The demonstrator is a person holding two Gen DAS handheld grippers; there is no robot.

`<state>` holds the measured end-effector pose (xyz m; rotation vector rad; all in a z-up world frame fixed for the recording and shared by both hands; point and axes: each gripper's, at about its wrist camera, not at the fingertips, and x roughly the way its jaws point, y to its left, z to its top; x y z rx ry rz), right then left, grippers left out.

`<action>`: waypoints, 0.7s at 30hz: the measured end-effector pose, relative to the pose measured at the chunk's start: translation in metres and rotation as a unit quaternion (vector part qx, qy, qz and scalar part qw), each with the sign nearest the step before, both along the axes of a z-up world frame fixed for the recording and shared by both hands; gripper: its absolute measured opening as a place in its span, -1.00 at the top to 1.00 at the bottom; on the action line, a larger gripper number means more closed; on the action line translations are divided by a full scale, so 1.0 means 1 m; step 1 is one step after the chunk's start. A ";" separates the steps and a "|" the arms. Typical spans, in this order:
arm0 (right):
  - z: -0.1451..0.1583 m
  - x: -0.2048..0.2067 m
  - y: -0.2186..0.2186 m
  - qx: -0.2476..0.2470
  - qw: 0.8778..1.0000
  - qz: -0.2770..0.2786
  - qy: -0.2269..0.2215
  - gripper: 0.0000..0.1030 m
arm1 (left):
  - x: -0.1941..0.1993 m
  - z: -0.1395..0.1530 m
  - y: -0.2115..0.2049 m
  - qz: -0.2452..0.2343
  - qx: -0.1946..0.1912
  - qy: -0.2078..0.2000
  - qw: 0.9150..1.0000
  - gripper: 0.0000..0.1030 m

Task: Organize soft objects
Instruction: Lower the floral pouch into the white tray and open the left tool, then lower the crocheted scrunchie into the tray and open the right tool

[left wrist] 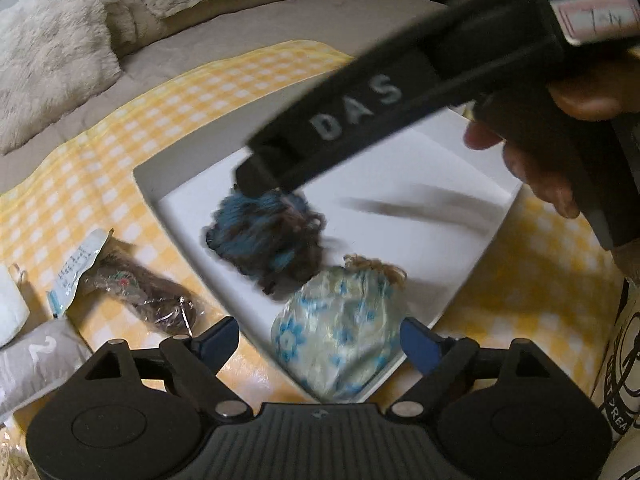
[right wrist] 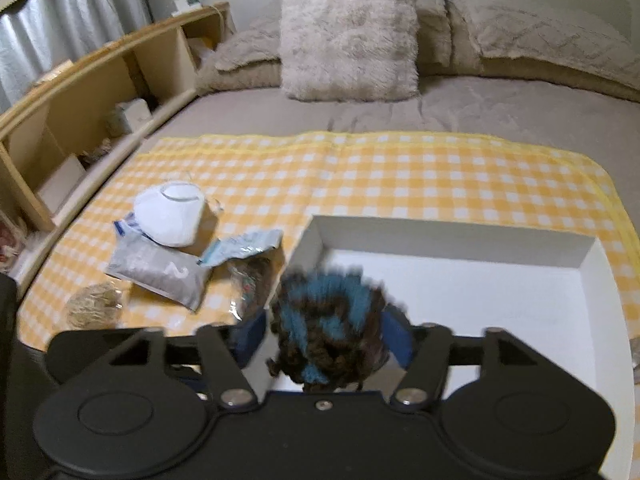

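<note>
A white open box point(left wrist: 168, 188) lies on a yellow checked cloth point(left wrist: 100, 160) on the bed. My right gripper point(right wrist: 324, 332) is shut on a blue-and-brown yarn ball point(right wrist: 326, 328) and holds it above the box point(right wrist: 448, 236); the same ball point(left wrist: 266, 240) hangs blurred from that gripper's tip in the left wrist view. My left gripper point(left wrist: 320, 340) is open, its blue pads either side of a blue-flowered plastic bundle with tan yarn point(left wrist: 340, 328) at the box's near corner.
Left of the box lie a brown item in clear wrap point(right wrist: 252, 284), a grey packet marked 2 point(right wrist: 160, 272), a white mask point(right wrist: 172, 216) and a tan fibre ball point(right wrist: 94, 308). A fluffy pillow point(right wrist: 348, 36) and a wooden shelf point(right wrist: 100, 92) stand behind.
</note>
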<state>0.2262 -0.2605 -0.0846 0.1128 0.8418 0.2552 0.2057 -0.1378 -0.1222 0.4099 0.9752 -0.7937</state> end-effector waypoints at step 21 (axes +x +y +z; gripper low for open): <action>0.029 -0.046 -0.026 -0.005 1.000 -0.023 -0.014 -0.58 | -0.028 0.040 0.011 0.036 -0.047 -0.022 0.998 -0.78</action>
